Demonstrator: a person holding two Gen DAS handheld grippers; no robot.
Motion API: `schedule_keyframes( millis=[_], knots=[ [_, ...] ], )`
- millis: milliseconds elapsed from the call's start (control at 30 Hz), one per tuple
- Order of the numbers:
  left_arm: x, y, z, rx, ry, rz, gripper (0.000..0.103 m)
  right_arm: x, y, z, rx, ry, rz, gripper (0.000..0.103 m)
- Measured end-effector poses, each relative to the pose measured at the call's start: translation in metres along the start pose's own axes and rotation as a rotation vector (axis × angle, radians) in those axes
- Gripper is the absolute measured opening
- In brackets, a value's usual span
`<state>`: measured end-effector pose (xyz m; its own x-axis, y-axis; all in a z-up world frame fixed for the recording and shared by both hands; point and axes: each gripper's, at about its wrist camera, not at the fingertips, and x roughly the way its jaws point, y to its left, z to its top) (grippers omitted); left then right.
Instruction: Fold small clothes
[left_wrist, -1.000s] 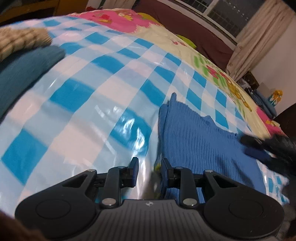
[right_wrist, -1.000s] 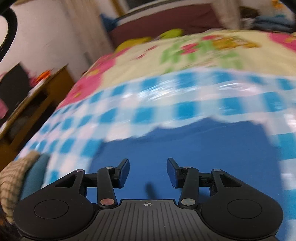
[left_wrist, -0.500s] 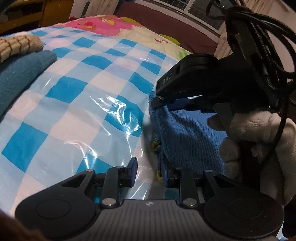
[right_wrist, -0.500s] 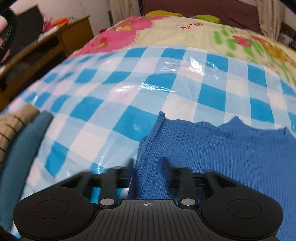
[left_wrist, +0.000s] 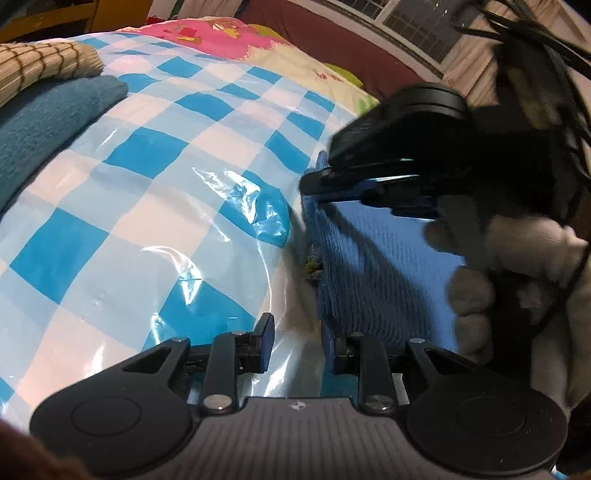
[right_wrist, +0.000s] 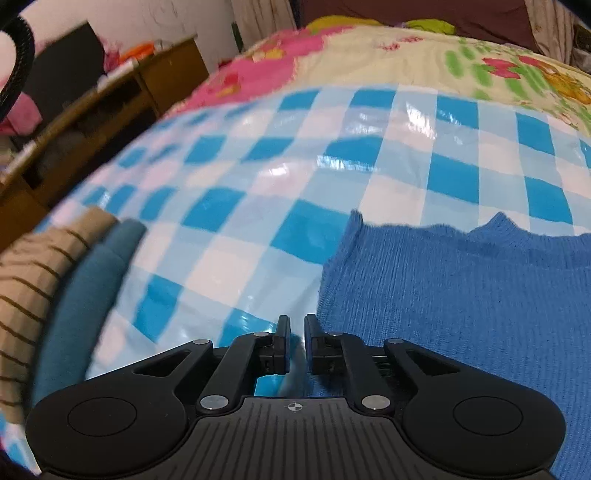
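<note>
A: Warm indoor light glares white off the glossy checked plastic sheet (left_wrist: 155, 206).

B: Fisheye bends both views' edges. The gloved hand (left_wrist: 517, 266) and the wooden furniture (right_wrist: 122, 107) blur; the corners darken.

My right gripper (right_wrist: 296, 341) points steeply down and its jaws have just been closing to a thin slit; I can't tell if anything sits between the pads. My left gripper (left_wrist: 297, 341) tilts down too, jaws a modest gap apart, nothing pinched. From the left camera I see my gloved right hand (left_wrist: 517, 266) gripping its handle
</note>
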<state>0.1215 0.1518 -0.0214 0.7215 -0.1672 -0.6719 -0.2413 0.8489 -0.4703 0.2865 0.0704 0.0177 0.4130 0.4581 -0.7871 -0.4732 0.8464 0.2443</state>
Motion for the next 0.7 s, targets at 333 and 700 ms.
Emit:
schedule_keyframes(
  millis=[333, 700],
  knots=[
    [-0.012, 0.001, -0.003, -0.017, -0.022, -0.016, 0.032, -0.013, -0.017, -0.011, 0.014, 0.029, -0.007, 0.014],
    [-0.004, -0.003, -0.006, -0.004, 0.012, -0.056, 0.033, -0.008, -0.011, -0.004, 0.005, 0.06, -0.029, 0.04]
  ],
)
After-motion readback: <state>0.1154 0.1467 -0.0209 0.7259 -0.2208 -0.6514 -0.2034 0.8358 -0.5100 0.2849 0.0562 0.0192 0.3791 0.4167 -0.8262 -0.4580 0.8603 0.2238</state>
